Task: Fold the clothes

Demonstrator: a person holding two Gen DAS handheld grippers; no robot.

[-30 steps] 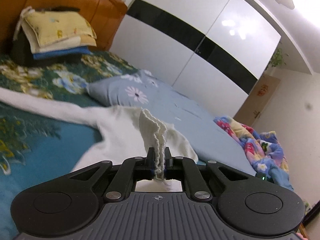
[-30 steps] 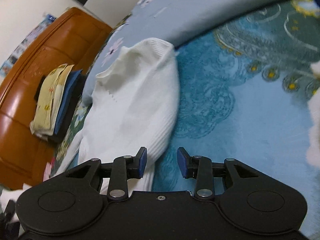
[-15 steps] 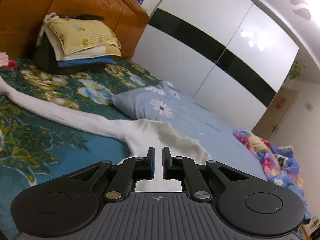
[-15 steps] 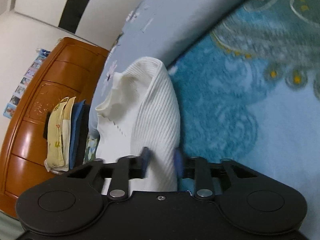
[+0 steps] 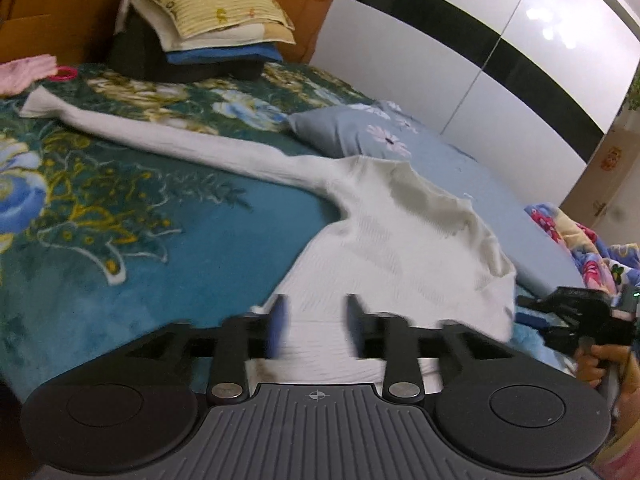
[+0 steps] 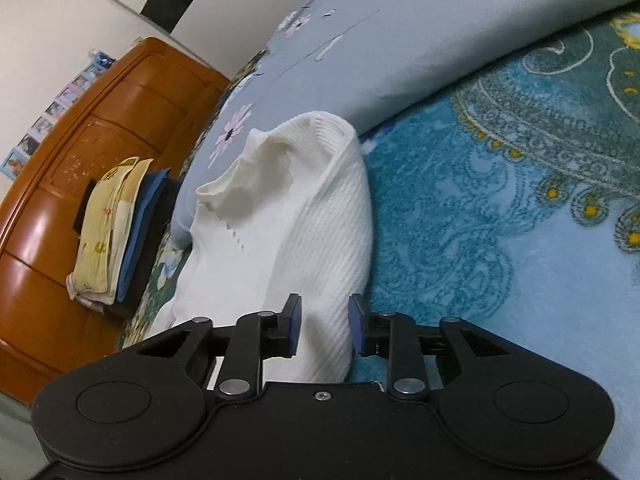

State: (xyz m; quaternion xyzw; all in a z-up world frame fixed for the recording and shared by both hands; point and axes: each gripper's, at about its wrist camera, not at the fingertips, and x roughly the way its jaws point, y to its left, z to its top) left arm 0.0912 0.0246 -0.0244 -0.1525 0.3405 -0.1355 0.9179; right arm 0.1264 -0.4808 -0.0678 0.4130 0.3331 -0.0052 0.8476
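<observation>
A white sweater lies on the bed, on a blue-green blanket with flowers on it. One long sleeve of the sweater stretches out flat toward the head of the bed. The other side of the sweater is folded over onto its body, so the right wrist view shows a thick rolled edge.

The left hand-held gripper sits low over the bottom part of the sweater. Its jaws have just been opening. They stand apart with white knit showing in the gap, and they look blurry, so I cannot say for sure if the pads touch the cloth. They do not seem to pinch it.

The right hand-held gripper is at the folded edge of the sweater. Its jaws have just opened a little. The ribbed fold sits between them, but the blue pads stand a bit off the cloth on both sides, so it is not squeezing.

A grey-blue pillow with white daisies lies just past the sweater's neck. A pile of folded clothes rests against the brown wooden headboard. Something pink lies at the left edge of the bed.
</observation>
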